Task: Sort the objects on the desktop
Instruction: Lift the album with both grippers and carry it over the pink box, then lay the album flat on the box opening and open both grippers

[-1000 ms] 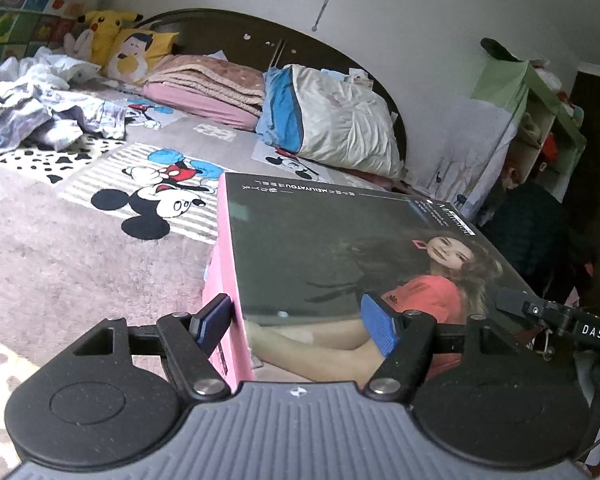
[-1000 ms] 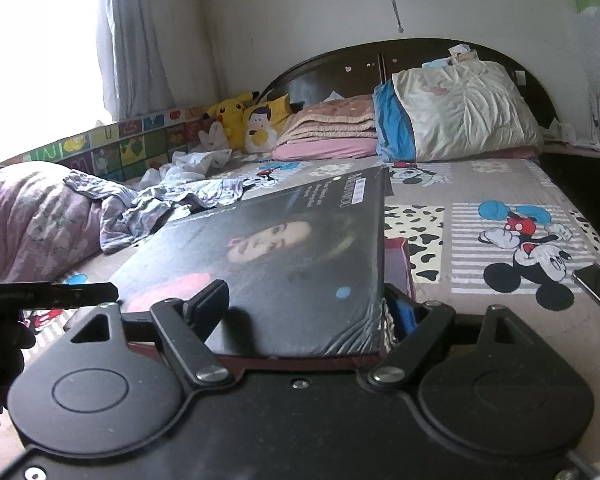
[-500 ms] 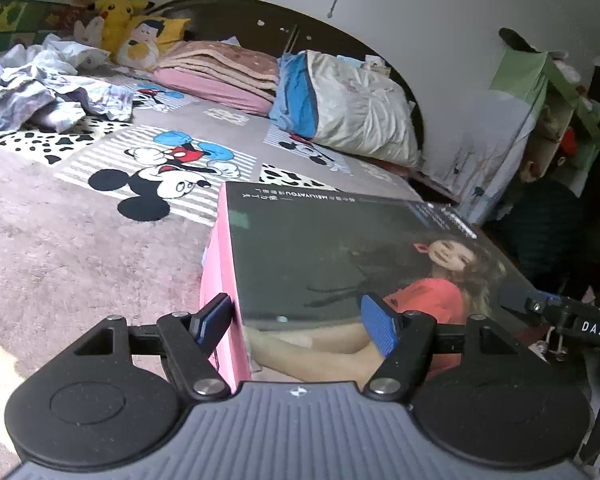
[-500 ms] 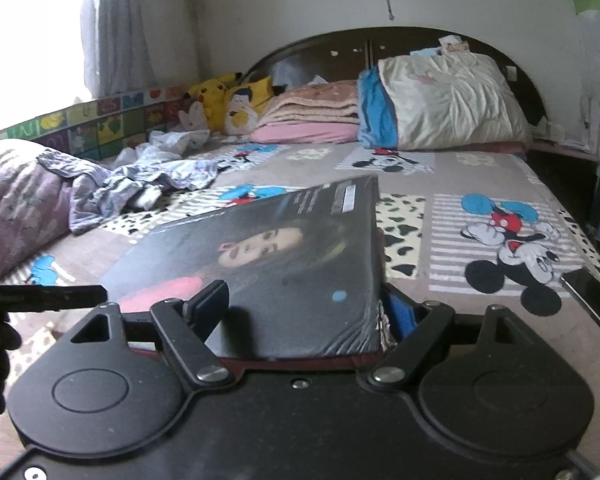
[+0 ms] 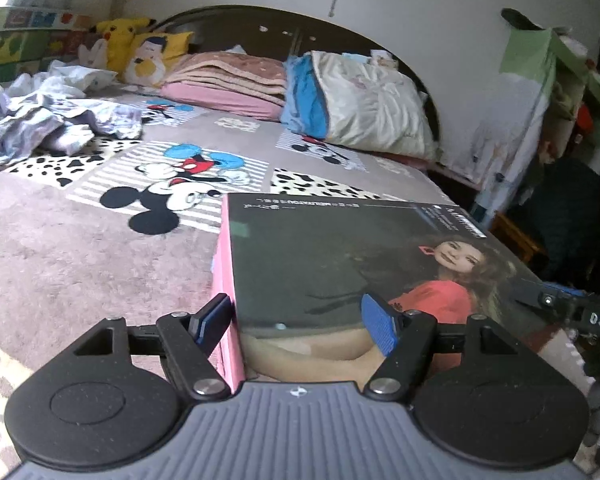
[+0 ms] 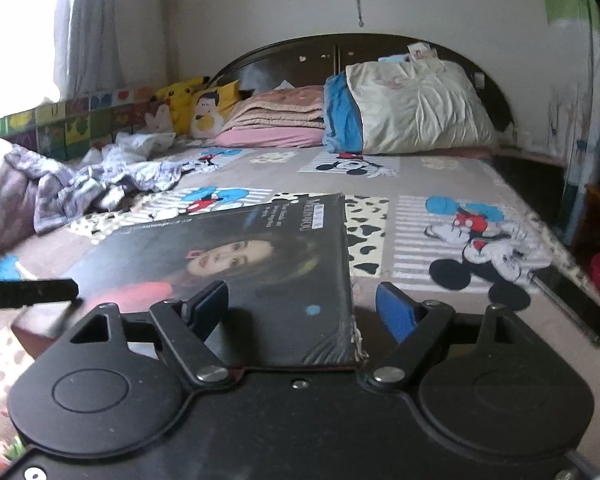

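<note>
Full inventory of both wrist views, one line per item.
box: 1, dark photo lid, pink sides, on the bed's near part
bedspread: 1, grey with Mickey prints, covers the bed
pillow: 1, cream and blue, against the headboard
headboard: 1, dark brown, far end
folded blankets: 1 stack, pink and beige, left of the pillow
plush toys: at least 2, yellow, far left corner
crumpled clothes: 1 heap, lilac-white, left side
flat slab: 1, black, right bed edge, maybe a phone
left tongs: straddle the box's corner, grip unclear
right tongs: open, right finger clear of the box edge
</note>
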Tool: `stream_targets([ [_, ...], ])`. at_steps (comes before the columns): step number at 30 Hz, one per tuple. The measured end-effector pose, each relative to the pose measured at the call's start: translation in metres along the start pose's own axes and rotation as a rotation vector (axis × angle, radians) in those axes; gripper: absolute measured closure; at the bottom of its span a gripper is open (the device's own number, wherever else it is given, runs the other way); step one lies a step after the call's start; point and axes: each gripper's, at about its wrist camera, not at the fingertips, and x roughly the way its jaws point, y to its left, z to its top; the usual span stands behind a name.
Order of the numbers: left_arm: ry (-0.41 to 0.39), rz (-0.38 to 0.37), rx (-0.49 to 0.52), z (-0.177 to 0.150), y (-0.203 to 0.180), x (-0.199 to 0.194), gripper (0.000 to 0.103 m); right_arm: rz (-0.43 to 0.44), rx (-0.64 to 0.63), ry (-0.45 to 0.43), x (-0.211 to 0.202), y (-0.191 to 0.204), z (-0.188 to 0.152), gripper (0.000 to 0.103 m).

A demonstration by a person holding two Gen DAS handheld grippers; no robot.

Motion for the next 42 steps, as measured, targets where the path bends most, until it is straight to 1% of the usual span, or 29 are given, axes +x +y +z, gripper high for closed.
stream_targets([
  [3, -0.002, -0.018, -0.009, -0.001, 0.004, -0.001, 0.032, 0.054, 0.176, 0.01, 0.0, -0.023, -0.008, 0.021],
  [6, 0.007, -0.017, 0.015, -0.002, 0.003, -0.001, 0.032, 0.09, 0.257, 0.004, -0.001, -0.033, -0.016, 0.021],
  [8, 0.014, -0.008, 0.024, -0.001, 0.001, 0.0, 0.032, 0.115, 0.338, 0.014, 0.001, -0.04, -0.02, 0.023],
  [9, 0.018, 0.003, 0.012, -0.001, 0.002, 0.001, 0.032, 0.14, 0.396, 0.025, 0.003, -0.045, -0.022, 0.023],
  [10, 0.024, 0.005, -0.004, 0.0, 0.003, 0.002, 0.032, 0.173, 0.482, 0.044, 0.007, -0.053, -0.026, 0.023],
  [11, 0.029, -0.005, -0.022, 0.001, 0.003, 0.003, 0.032, 0.196, 0.552, 0.06, 0.011, -0.059, -0.03, 0.023],
  [12, 0.026, -0.001, -0.017, 0.001, 0.001, 0.003, 0.032, 0.207, 0.586, 0.065, 0.013, -0.061, -0.033, 0.023],
  [15, 0.022, -0.01, 0.019, 0.002, -0.002, 0.002, 0.029, 0.244, 0.549, 0.072, 0.015, -0.058, -0.031, 0.022],
  [20, 0.023, -0.004, 0.057, 0.002, -0.004, 0.003, 0.029, 0.294, 0.568, 0.114, 0.02, -0.058, -0.031, 0.022],
  [23, 0.019, -0.002, 0.039, 0.003, -0.001, 0.005, 0.028, 0.31, 0.562, 0.136, 0.023, -0.06, -0.028, 0.022],
  [26, 0.012, 0.02, 0.042, 0.0, -0.003, 0.006, 0.028, 0.328, 0.589, 0.122, 0.029, -0.076, -0.021, 0.022],
  [29, 0.005, 0.036, 0.064, 0.001, -0.007, 0.006, 0.028, 0.303, 0.52, 0.135, 0.044, -0.081, -0.006, 0.022],
  [33, 0.017, 0.021, 0.033, 0.007, 0.0, 0.013, 0.028, 0.352, 0.469, 0.213, 0.072, -0.086, 0.009, 0.022],
  [35, 0.036, 0.02, 0.047, 0.01, 0.0, 0.018, 0.028, 0.404, 0.476, 0.264, 0.085, -0.088, 0.008, 0.02],
  [37, 0.045, 0.019, 0.066, 0.012, -0.001, 0.021, 0.028, 0.434, 0.498, 0.281, 0.091, -0.094, 0.005, 0.019],
  [39, 0.055, 0.023, 0.084, 0.012, -0.002, 0.024, 0.028, 0.461, 0.518, 0.283, 0.093, -0.098, 0.002, 0.019],
  [42, 0.06, 0.035, 0.096, 0.012, -0.006, 0.025, 0.028, 0.464, 0.537, 0.273, 0.093, -0.099, -0.001, 0.021],
])
